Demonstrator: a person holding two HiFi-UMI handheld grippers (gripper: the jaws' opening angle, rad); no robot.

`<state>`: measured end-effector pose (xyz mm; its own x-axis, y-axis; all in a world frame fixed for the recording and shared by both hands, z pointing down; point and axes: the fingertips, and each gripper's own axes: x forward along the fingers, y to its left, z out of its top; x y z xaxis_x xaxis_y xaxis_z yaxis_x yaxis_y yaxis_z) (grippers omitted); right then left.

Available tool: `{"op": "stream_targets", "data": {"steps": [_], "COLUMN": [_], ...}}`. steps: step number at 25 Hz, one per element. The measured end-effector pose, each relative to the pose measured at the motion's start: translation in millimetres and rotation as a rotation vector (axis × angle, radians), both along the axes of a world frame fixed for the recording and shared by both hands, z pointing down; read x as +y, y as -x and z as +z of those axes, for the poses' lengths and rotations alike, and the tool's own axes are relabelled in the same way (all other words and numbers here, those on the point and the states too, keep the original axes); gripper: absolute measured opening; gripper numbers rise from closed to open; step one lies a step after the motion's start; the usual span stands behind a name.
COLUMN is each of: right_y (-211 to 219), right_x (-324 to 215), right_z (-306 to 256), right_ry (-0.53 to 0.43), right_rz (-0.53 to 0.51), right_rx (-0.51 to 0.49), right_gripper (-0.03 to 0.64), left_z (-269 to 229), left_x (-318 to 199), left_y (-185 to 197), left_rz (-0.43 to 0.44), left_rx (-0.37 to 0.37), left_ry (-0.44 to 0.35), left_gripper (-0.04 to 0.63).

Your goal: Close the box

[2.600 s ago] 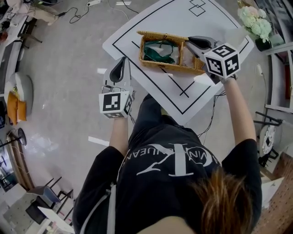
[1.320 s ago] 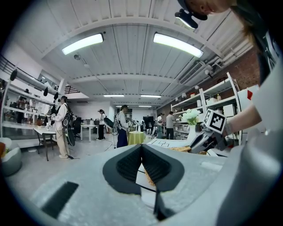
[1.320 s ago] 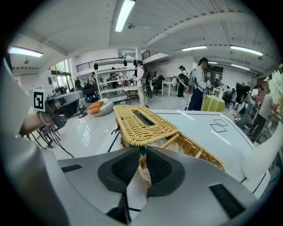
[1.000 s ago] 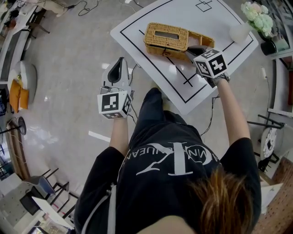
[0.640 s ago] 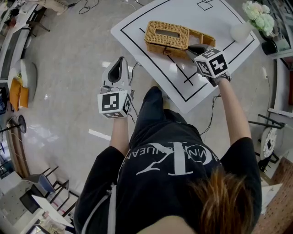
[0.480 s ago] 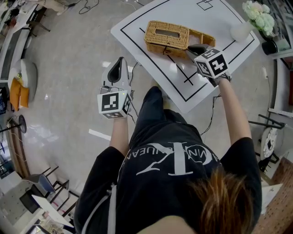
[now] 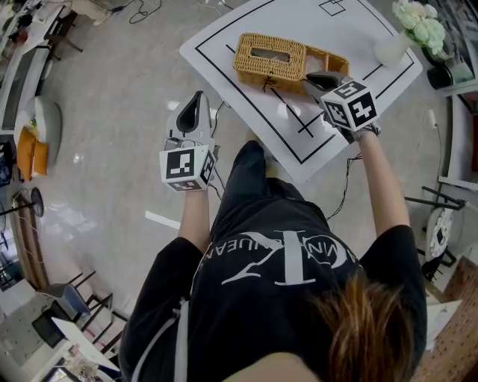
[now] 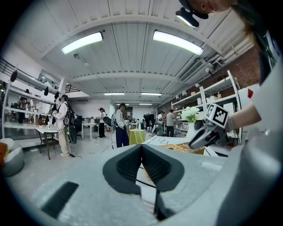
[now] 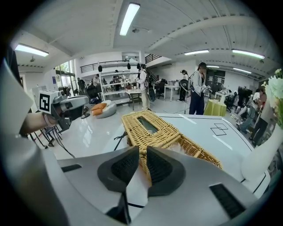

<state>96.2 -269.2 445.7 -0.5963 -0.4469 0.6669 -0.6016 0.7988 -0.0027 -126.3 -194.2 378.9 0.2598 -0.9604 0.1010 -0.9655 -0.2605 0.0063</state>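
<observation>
- Head view: a tan rectangular woven wicker box (image 7: 246, 72) sits on a white table with black lines (image 7: 358, 22), near the table's front left edge.
- Its flat wicker lid (image 7: 290, 63) lies down over most of the box. A rectangular slot (image 7: 270, 54) is cut in the middle of the lid, and only something dark shows through it.
- At the box's right end a narrower part (image 7: 328, 60) is not under the lid. In the right gripper view something pale lies in there; I cannot tell what it is.
- The right gripper (image 7: 314, 80) is at that right end, angled down toward the box.
- In the right gripper view its jaws (image 9: 142, 152) stand a little apart. The wicker edge of the box (image 9: 150, 128) shows through the narrow gap, just beyond the tips, and the pads do not press on it.
- The left gripper (image 7: 196, 101) is held over the floor, left of the table and well apart from the box. Its own view (image 8: 141, 148) shows the jaws together with nothing between them.
- A white vase (image 7: 392, 51) holding pale flowers (image 7: 414, 26) stands at the table's far right corner.
</observation>
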Motion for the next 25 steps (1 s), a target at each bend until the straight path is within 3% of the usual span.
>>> {"op": "stream_targets", "data": {"steps": [11, 25], "right_y": [-6.4, -32.3], "right_x": [20.4, 51.1], "right_z": [-44.1, -77.9], "right_ry": [-0.069, -0.198], "right_rz": [0.058, 0.201], "right_rx": [-0.2, -0.427], "right_gripper": [0.0, -0.002], "left_z": [-12.1, -28.7], "left_x": [6.9, -5.0], "left_y": [-11.0, -18.6], "left_rz": [0.017, 0.067], "left_rx": [0.005, 0.0], "left_ry": [-0.019, -0.045], "left_gripper": [0.005, 0.005]}}
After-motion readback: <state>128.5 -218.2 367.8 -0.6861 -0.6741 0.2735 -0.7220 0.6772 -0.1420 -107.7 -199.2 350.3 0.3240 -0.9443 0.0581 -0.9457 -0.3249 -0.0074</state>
